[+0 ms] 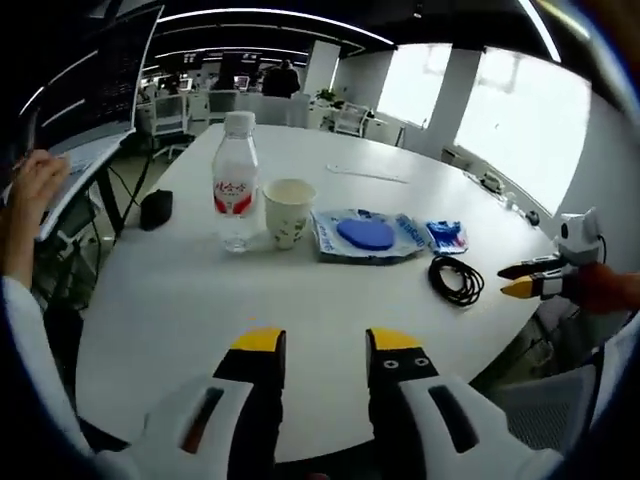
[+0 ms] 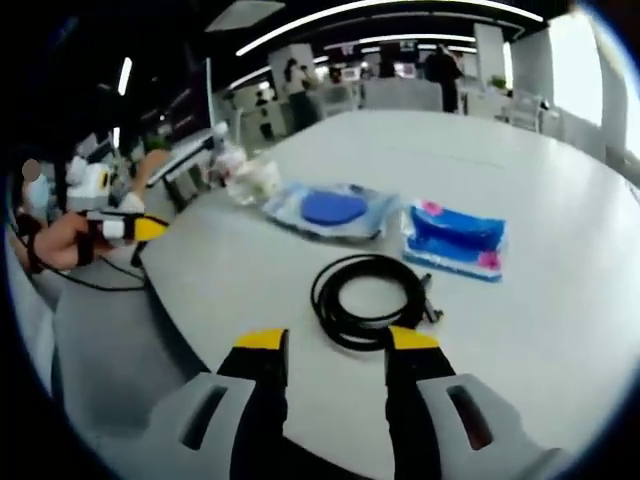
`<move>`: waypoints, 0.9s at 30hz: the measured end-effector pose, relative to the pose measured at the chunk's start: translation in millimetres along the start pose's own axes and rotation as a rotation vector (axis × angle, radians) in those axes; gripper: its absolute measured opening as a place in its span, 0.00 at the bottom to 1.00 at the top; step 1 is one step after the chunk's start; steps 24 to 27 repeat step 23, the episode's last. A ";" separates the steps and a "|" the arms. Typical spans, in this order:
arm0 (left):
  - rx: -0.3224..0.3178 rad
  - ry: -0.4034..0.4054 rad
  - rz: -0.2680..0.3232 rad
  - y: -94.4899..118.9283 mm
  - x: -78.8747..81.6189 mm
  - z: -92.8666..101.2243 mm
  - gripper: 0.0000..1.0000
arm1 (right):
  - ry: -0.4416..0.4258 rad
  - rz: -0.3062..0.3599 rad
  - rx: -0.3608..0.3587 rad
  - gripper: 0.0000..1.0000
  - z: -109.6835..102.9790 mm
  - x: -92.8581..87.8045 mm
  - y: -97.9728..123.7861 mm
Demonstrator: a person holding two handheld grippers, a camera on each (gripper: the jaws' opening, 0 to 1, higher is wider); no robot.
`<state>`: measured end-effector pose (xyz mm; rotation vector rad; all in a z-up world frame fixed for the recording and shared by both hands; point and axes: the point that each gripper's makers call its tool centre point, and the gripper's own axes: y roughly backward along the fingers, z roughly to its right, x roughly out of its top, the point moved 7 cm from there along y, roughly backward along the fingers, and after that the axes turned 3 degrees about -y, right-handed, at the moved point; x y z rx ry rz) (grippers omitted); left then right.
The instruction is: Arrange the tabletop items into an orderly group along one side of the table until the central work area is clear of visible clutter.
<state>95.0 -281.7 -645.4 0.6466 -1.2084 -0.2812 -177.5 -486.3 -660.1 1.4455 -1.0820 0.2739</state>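
Note:
On the round white table point(image 1: 180, 300) stand a clear water bottle point(image 1: 235, 182) with a red label and a paper cup point(image 1: 288, 211) beside it. To their right lie a plastic bag holding a blue disc point(image 1: 365, 235), a small blue packet point(image 1: 446, 236) and a coiled black cable point(image 1: 456, 278). My left gripper point(image 1: 320, 345) is open over the table's near edge, apart from all of them. My right gripper point(image 2: 338, 342) is open just short of the black cable point(image 2: 372, 300), with the blue packet point(image 2: 455, 238) and the disc bag point(image 2: 330, 210) beyond it. The right gripper point(image 1: 525, 280) also shows at the table's right edge.
A small black object point(image 1: 155, 208) lies near the table's left edge. A laptop on a stand point(image 1: 90, 110) is at the left, with a person's hand point(image 1: 35, 185) by it. Thin items point(image 1: 365, 172) lie at the table's far side. Office chairs and desks stand beyond.

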 end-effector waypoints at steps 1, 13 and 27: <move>0.004 0.001 0.000 0.7 -0.5 -1.0 0.31 | -0.001 -0.006 0.003 0.37 -2.3 -2.2 -0.2; 0.018 0.004 0.033 2.6 9.0 -6.8 0.31 | -0.004 -0.016 -0.001 0.37 -7.6 -1.3 0.7; 0.015 -0.003 0.047 7.8 8.3 -9.4 0.32 | -0.008 -0.009 -0.020 0.38 -10.2 -3.5 6.1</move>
